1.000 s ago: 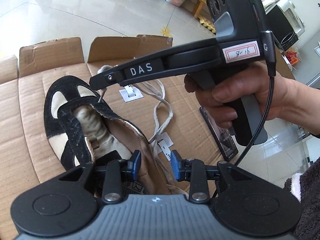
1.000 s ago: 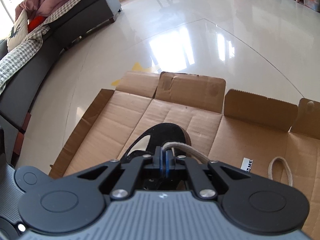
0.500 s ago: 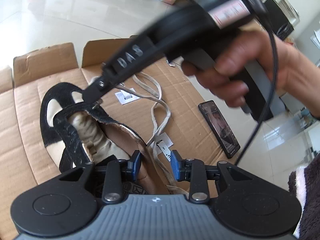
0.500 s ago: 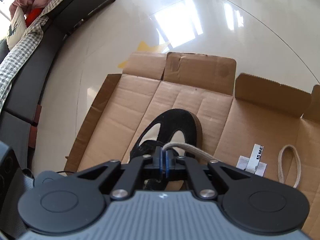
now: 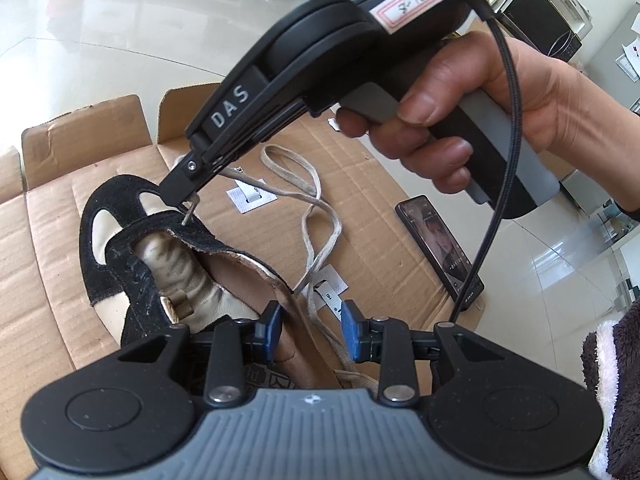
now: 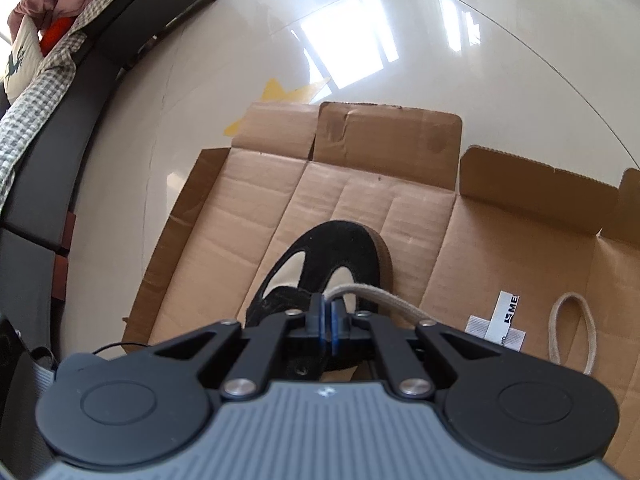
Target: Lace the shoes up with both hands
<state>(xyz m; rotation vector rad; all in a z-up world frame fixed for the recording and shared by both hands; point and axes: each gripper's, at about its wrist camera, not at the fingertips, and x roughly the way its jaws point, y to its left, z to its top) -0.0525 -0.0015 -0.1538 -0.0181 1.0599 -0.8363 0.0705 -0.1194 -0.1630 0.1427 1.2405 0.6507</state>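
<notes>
Items on my two camera views, listed in turn.

Shoe (image 5: 132, 256): black and cream, lying on flattened cardboard (image 5: 48, 248) on the floor, toe pointing to the far side, tongue exposed.

Lace (image 5: 316, 216): beige, looping loose over the cardboard to the right of the shoe, running back toward the near edge.

Right gripper (image 5: 180, 200): my fingers pressed together, pinching the lace end; the tip of that end pokes down at the black eyelet strip near the toe. In its own view the lace (image 6: 376, 298) arcs off to the right from the closed pads (image 6: 316, 318).

Left gripper (image 5: 308, 330): blue pads spread apart at the shoe's collar, with the collar edge and lace strands lying between them; I cannot tell whether either pad touches.

Phone (image 5: 438, 248): on the cardboard's right edge.

Paper labels (image 5: 250, 200): on the cardboard beside the shoe.
</notes>
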